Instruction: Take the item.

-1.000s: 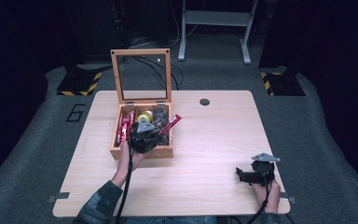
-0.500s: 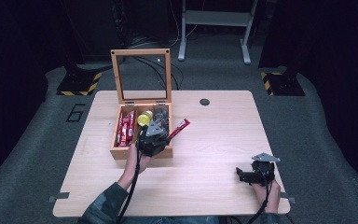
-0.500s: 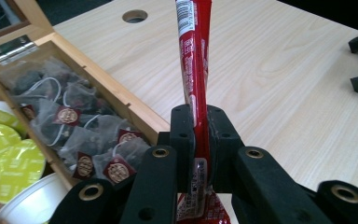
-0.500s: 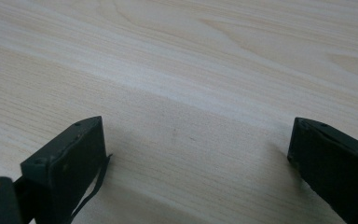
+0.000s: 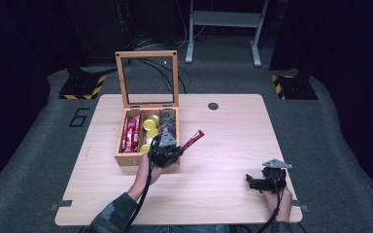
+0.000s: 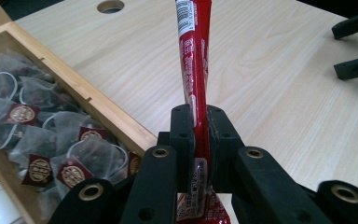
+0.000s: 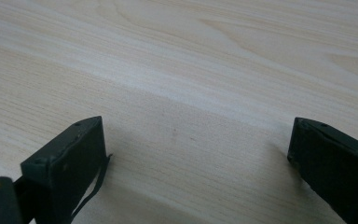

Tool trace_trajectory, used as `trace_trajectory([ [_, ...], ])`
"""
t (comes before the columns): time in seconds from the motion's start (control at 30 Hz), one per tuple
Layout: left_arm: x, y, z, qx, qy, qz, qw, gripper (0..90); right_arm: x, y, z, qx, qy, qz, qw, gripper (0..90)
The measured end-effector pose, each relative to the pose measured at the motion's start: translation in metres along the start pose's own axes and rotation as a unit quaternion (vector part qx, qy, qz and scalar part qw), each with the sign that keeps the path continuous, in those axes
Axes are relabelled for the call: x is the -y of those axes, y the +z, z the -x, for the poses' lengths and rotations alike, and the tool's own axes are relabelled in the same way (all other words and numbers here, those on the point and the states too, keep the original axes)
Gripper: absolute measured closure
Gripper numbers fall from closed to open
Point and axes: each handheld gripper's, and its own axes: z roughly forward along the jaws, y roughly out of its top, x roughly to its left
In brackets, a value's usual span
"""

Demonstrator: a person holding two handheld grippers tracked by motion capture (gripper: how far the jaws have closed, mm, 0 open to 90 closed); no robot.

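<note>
A long red stick packet point(image 6: 195, 60) stands pinched between the jaws of my left gripper point(image 6: 200, 135), which is shut on it. In the high view the left gripper point(image 5: 167, 149) sits at the front right corner of the open wooden box point(image 5: 126, 158), and the red packet point(image 5: 193, 140) sticks out to the upper right over the table. My right gripper point(image 5: 252, 182) rests near the table's front right, its jaws wide open over bare wood point(image 7: 196, 140) with nothing between them.
The box holds red packets point(image 5: 131, 132), yellow round items point(image 5: 150, 124) and several mesh tea bags point(image 6: 42, 140); its framed lid point(image 5: 148, 77) stands upright at the back. A round cable hole point(image 5: 213, 106) lies in the table's far middle. The right gripper's jaws point(image 6: 354, 46) show far off.
My left gripper has moved right and toward the front of the box with the red packet in it, which now points out over the table. The right gripper has stayed put.
</note>
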Motion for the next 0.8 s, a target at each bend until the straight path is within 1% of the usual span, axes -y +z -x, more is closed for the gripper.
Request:
trace_trajectory([
  [0.1,0.002,0.002,0.002,0.006,-0.002,0.0,1.0,82.3,0.0,0.0,0.0,0.0,0.0,0.0,1.0,3.6],
  [0.13,0.002,0.002,0.003,0.007,0.002,0.0,1.0,82.2,0.0,0.0,0.0,0.0,0.0,0.0,1.0,3.7],
  [0.2,0.004,0.003,0.005,0.009,-0.003,0.002,1.0,82.3,0.0,0.0,0.0,0.0,0.001,0.001,1.0,3.8],
  [0.27,0.004,0.004,0.006,0.012,0.003,0.0,0.9999,82.2,0.0,0.0,0.0,0.001,0.001,0.001,1.0,3.8],
  [0.3,0.005,0.005,0.008,0.012,0.002,0.0,0.9999,82.3,0.0,0.0,0.0,0.001,0.001,0.001,1.0,3.8],
  [0.37,0.006,0.005,0.01,0.013,0.007,-0.003,0.9999,82.3,0.0,0.0,0.0,0.001,0.001,0.001,1.0,3.8],
  [0.4,0.007,0.006,0.011,0.011,0.003,0.0,0.9999,82.2,0.0,0.0,0.0,0.001,0.001,0.001,1.0,3.8],
  [0.47,0.008,0.008,0.012,0.011,0.008,-0.004,0.9999,82.2,0.0,0.0,0.0,0.001,0.001,0.001,1.0,3.8],
  [0.5,0.009,0.009,0.013,0.015,0.003,-0.003,0.9999,82.2,0.0,0.0,0.0,0.001,0.001,0.001,1.0,3.8],
  [0.53,0.009,0.009,0.014,0.018,0.004,-0.005,0.9998,82.2,0.0,0.0,0.0,0.001,0.001,0.001,1.0,3.9],
  [0.57,0.009,0.01,0.014,0.016,0.007,-0.004,0.9998,82.2,0.0,0.0,0.0,0.001,0.001,0.001,1.0,3.9],
  [0.6,0.009,0.01,0.015,0.017,0.005,-0.001,0.9998,82.2,0.0,0.0,0.0,0.001,0.001,0.001,1.0,4.0],
  [0.7,0.01,0.012,0.018,0.021,0.006,-0.005,0.9998,82.2,0.0,0.0,0.0,0.001,0.001,0.001,1.0,3.9],
  [0.77,0.01,0.015,0.021,0.02,0.011,-0.008,0.9997,82.2,0.0,0.0,0.0,0.001,0.001,0.001,1.0,4.0],
  [0.8,0.01,0.016,0.022,0.017,0.013,-0.006,0.9998,82.2,0.0,0.0,0.0,0.001,0.001,0.001,1.0,4.0],
])
